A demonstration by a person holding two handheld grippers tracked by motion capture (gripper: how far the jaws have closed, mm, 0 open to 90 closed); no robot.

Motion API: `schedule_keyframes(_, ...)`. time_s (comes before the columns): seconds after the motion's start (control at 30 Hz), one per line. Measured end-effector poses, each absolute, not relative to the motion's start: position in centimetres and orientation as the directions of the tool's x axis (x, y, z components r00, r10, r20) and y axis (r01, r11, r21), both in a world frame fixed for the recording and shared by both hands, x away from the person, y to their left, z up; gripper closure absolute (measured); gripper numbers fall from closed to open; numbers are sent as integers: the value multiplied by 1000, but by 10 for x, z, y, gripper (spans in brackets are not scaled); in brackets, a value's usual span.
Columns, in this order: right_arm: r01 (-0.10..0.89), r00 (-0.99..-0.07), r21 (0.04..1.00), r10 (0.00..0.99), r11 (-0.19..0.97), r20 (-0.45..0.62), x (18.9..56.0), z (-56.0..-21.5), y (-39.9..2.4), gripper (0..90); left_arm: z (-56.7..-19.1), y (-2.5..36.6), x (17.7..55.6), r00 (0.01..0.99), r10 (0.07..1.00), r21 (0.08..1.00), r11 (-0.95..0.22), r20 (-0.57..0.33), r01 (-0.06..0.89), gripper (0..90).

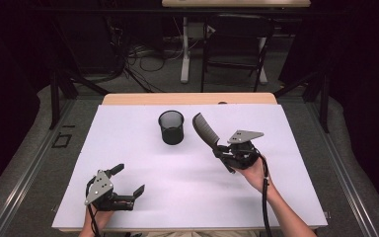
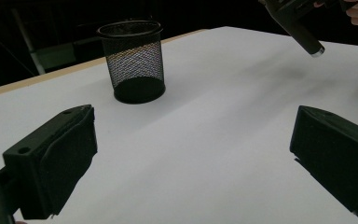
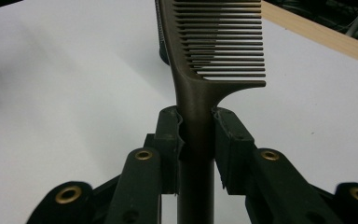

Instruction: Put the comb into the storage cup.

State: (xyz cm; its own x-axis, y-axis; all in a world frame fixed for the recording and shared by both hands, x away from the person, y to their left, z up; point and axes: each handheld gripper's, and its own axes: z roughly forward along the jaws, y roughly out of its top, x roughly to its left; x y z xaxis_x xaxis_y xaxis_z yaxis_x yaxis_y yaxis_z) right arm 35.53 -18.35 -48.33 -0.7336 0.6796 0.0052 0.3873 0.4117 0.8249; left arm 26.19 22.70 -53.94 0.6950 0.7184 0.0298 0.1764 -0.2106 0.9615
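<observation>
As the right gripper (image 1: pixel 223 150) is clamped on the handle of a dark comb (image 1: pixel 206 129), the comb rides above the worktop (image 1: pixel 128 148), its toothed end slanting up and away from the gripper toward the mesh pen cup (image 1: pixel 171 127). In the right gripper view the pads (image 3: pixel 170 135) press the handle from both sides just below where the teeth begin, and the handle's free end pokes out behind the gripper.

Judgement on handling: the comb looks light, rigid plastic, smooth and likely a bit slippery at the handle. The teeth are thin and would flex or snap if squeezed, so the handle is the right hold. With the grip near the comb's middle, it should not swing much.

The left gripper (image 1: pixel 126 180) rests low on the worktop with jaws spread wide and nothing between them; the cup stands ahead of it, well apart.

Surface: a white, matt sheet over a wooden worktop, flat and bare apart from the cup. The cup is upright, open-topped and appears empty.

Room: dim, with a folding chair (image 1: pixel 237 44), table legs and loose cables on the floor beyond the worktop.
</observation>
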Motion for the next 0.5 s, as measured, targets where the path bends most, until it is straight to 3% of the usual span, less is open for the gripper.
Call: schedule_keyframes(0.5, 339, -728, 855, 685, 391, -24, 363, -481, -179, 725, -540, 227, 263, 699, 714, 960, -215, 28, 180, 6)
